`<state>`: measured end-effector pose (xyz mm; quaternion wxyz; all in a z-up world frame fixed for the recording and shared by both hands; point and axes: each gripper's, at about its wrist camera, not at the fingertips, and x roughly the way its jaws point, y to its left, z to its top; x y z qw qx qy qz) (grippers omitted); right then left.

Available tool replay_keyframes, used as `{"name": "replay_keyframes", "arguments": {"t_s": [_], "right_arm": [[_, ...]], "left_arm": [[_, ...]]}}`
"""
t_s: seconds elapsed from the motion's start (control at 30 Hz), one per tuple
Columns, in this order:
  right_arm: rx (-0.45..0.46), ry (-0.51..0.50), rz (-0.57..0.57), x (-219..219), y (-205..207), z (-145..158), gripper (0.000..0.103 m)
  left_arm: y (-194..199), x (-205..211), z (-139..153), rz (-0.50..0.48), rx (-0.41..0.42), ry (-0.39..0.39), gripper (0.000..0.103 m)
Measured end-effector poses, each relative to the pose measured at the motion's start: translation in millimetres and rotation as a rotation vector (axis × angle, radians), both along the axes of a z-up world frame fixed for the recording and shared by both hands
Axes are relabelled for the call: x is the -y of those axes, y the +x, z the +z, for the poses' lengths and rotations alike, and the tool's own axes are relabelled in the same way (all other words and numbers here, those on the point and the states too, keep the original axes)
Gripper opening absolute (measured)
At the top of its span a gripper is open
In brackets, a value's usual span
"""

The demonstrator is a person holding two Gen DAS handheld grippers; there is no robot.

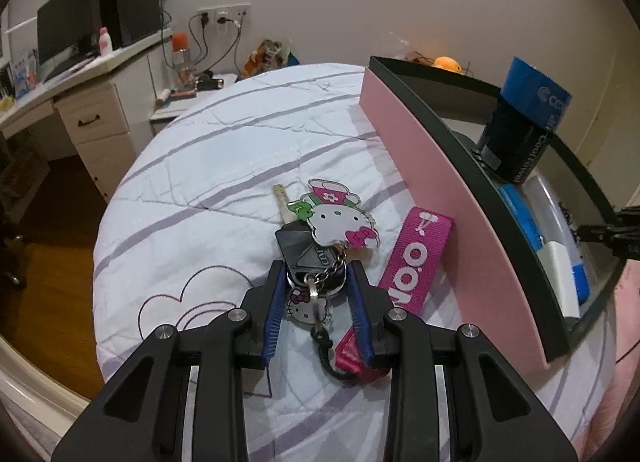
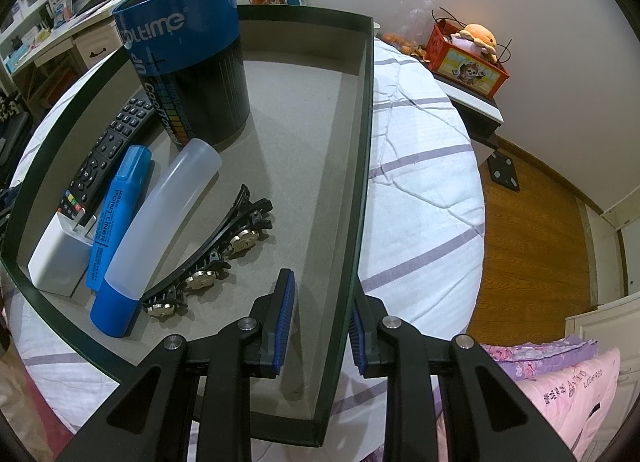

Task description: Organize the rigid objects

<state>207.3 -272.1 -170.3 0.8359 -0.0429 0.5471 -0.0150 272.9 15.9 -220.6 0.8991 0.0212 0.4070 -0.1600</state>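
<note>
On the blue highlighter (image 2: pixel 120 214), lying in the box at about eight o'clock, "POINT LINER" is printed lengthwise. The blue-and-black canister (image 2: pixel 192 62) at eleven o'clock is marked "oltime", its first letters cut off, with "Cool" running down its side. White letters "OO" are seen on the magenta strap (image 1: pixel 412 262). Small embroidered writing on the pink pillow (image 2: pixel 568 382) cannot be read clearly

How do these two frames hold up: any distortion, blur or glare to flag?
Left wrist view: strong fisheye bowing of the box wall, dark corner vignette; keys sharp between the left gripper fingers. Right wrist view: same bowing on the box rim, soft shadows inside, mild sheen on the can; right gripper straddles the wall, no motion blur.
</note>
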Motion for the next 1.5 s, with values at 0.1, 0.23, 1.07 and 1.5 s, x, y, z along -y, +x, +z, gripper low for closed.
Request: {"name": "replay_keyframes", "arguments": {"t_s": [0.1,0.23,1.07,1.5], "right_arm": [[0.000,0.000,0.000,0,0,0,0.026],[0.000,0.000,-0.001,0,0,0,0.026],[-0.001,0.000,0.000,0,0,0,0.026],[-0.002,0.000,0.001,0,0,-1,0.026]], "left_arm": [[4,0,0,0.011,-0.002,-0.011,0.032],[8,4,0,0.006,-0.009,0.003,0.033],[-28,-14,43,0.036,0.152,-0.101,0.030],[-32,-13,46,0.022,0.174,-0.123,0.030]]}}
